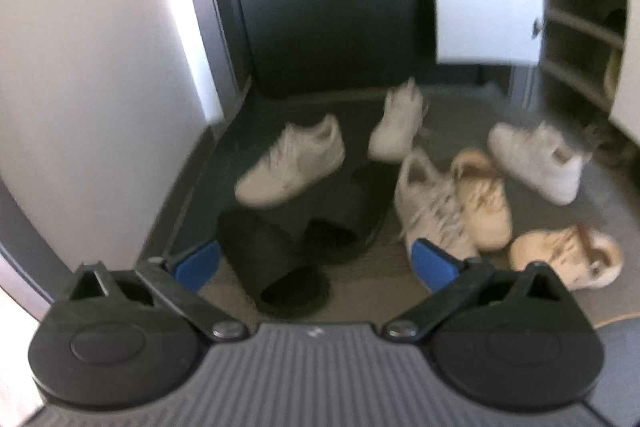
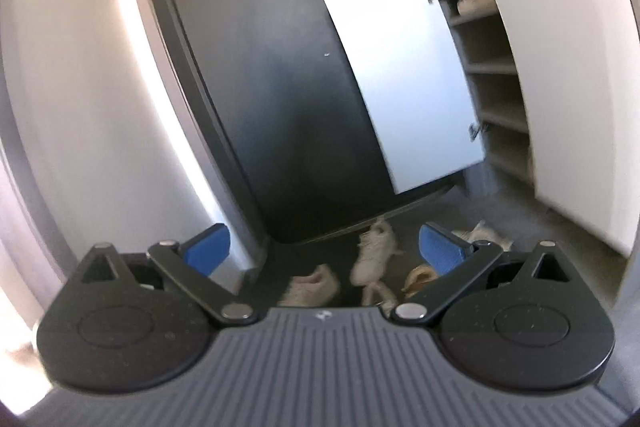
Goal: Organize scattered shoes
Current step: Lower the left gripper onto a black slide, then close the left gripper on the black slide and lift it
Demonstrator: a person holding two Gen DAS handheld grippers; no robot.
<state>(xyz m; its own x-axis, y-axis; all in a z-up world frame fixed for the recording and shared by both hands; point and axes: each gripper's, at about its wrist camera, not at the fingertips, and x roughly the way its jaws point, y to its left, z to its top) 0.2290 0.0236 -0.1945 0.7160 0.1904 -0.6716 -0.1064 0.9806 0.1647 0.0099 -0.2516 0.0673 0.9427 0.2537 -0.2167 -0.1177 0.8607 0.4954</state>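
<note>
- The shoes lie scattered over the dark floor (image 1: 460, 115) in front of the open shoe cabinet (image 1: 584, 39); none looks paired or put away from this lot yet.
- Farthest from the cabinet sits a white sneaker (image 1: 292, 163), with two black slides (image 1: 280, 259) just beside it.
- Nearer the cabinet are another white sneaker (image 1: 536, 159), a cream pair (image 1: 484, 199), and a white laced shoe (image 1: 432, 207) touching the cream one.
- The left gripper (image 1: 316, 263) hangs above the slides, jaws spread wide, holding nothing.
- The right gripper (image 2: 324, 247) is also spread and empty, raised higher and aimed toward the cabinet's white door (image 2: 404, 83).
- I judge this the approach step: picking a first shoe.
- The next move calls for lowering one gripper onto a shoe's collar or upper, closing firmly, then carrying it to a free cabinet shelf (image 2: 496, 67).
- Blur makes finer detail hard to tell.
</note>
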